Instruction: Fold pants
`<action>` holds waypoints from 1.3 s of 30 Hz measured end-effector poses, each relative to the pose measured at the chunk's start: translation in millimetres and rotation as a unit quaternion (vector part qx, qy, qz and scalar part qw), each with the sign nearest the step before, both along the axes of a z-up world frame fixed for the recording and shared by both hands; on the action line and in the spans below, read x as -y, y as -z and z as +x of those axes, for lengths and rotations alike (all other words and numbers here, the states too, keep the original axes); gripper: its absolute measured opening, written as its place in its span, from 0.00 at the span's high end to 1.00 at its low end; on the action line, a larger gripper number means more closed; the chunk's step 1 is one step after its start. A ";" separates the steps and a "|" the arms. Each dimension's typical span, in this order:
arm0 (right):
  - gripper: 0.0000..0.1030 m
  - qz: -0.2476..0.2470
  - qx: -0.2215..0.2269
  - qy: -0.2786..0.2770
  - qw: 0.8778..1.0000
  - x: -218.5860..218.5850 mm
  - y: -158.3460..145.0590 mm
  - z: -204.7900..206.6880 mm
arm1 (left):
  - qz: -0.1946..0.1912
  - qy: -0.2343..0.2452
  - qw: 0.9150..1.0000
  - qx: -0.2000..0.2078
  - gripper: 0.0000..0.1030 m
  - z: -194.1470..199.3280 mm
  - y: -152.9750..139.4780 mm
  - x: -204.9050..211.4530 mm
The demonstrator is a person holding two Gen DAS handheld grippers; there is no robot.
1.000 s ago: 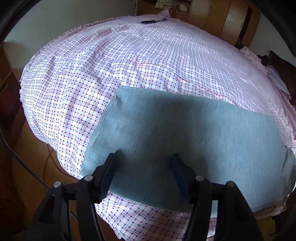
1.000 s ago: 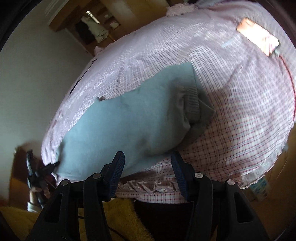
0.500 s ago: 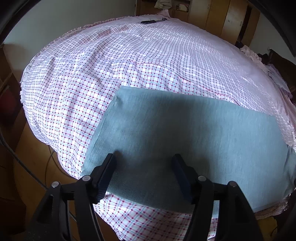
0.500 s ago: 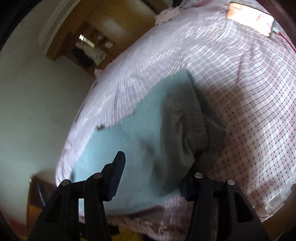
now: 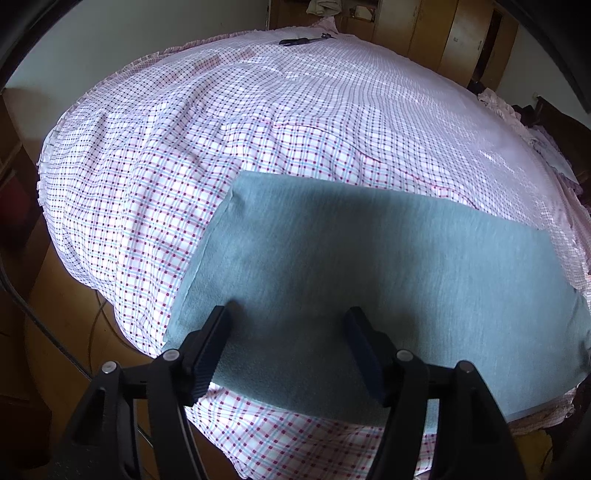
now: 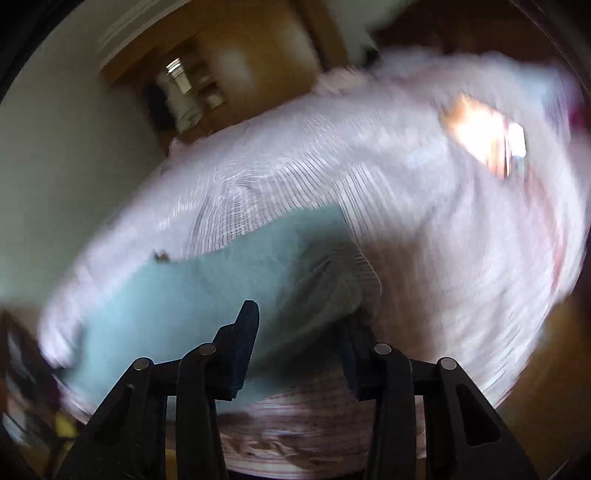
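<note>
Teal-grey pants (image 5: 369, 273) lie flat and folded lengthwise on the checked bedspread (image 5: 221, 129), near the bed's front edge. My left gripper (image 5: 288, 325) is open and empty, hovering over the pants' near edge at their left end. In the blurred right wrist view the pants (image 6: 192, 295) run to the left, with the bunched grey waistband (image 6: 332, 280) at their right end. My right gripper (image 6: 299, 325) is open, with its jaws on either side of the waistband's near edge; whether they touch it is unclear.
Wooden wardrobes (image 5: 443, 33) stand beyond the bed. A dark object (image 5: 299, 40) lies on the far edge of the bedspread. Wooden floor (image 5: 74, 314) and a cable lie left of the bed. A bright orange-white object (image 6: 484, 140) lies on the bed at the right.
My right gripper has swung quickly over the waistband end, and its view is now motion-blurred. My left gripper has barely moved.
</note>
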State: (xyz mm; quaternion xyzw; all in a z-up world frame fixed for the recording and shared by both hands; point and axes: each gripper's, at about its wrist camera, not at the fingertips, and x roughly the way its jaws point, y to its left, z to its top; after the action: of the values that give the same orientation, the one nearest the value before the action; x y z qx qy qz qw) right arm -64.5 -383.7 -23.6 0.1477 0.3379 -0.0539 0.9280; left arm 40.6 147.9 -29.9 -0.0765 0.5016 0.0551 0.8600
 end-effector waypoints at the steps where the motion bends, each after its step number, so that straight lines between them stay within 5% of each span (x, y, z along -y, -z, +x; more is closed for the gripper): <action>1: 0.67 -0.034 0.004 -0.012 0.999 -8.0 -3.8 0.7 | 0.000 0.000 1.000 0.000 0.33 0.2 0.2 0.0; 4: 0.65 -0.046 -0.008 -0.027 0.999 -8.4 -0.8 3.1 | 0.004 0.000 1.000 0.001 0.33 0.9 0.6 0.6; 9: 0.65 0.083 -0.086 0.037 0.992 40.6 37.3 1.9 | 0.006 0.003 1.000 0.002 0.33 1.1 0.9 -0.2; 17: 0.63 0.177 -0.061 0.020 0.982 55.1 39.3 -8.9 | 0.005 0.002 1.000 0.002 0.32 1.2 1.3 -1.9; 25: 0.55 0.162 -0.019 0.038 0.986 45.0 44.3 24.7 | 0.013 0.001 1.000 0.005 0.28 1.2 1.0 0.1; 32: 0.56 0.241 -0.002 0.061 0.969 57.2 55.7 42.1 | 0.017 -0.008 1.000 0.009 0.24 -0.4 1.3 -1.8; 34: 0.85 0.239 0.012 0.059 0.969 57.3 50.5 37.9 | 0.023 -0.007 1.000 0.011 0.24 -1.3 -0.5 -0.6; 39: 0.90 0.289 0.069 0.068 0.952 69.7 33.2 18.0 | 0.048 0.001 0.999 0.025 0.24 -6.2 -12.5 9.5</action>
State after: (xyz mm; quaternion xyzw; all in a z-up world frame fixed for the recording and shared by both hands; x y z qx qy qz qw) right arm -46.5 -453.4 -56.9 0.4355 0.2631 -0.0064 0.8609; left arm 34.4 138.4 -17.4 -0.0357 0.4765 0.0762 0.8752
